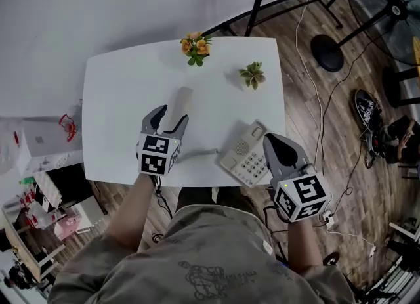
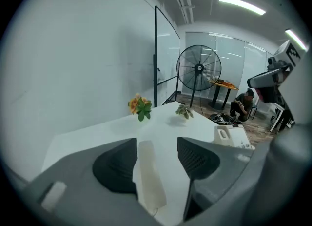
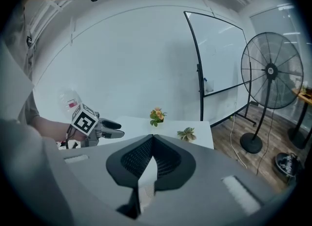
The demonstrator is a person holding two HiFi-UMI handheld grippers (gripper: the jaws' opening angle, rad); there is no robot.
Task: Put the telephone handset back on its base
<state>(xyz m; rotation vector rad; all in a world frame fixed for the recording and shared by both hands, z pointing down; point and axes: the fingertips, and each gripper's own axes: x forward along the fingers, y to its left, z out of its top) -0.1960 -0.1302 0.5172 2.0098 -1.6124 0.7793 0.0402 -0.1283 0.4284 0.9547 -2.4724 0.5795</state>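
The left tool (image 1: 172,117) is hovering with its jaws wide apart, straddling the telephone handset (image 1: 182,99), which is lying on the worktop (image 1: 125,86) with its near end hiding under the tool. The right tool (image 1: 274,144), jaws meeting on nothing, is covering the right side of the telephone base (image 1: 241,158), which is sitting at the worktop's near edge. Bare worktop is lying between handset and base.
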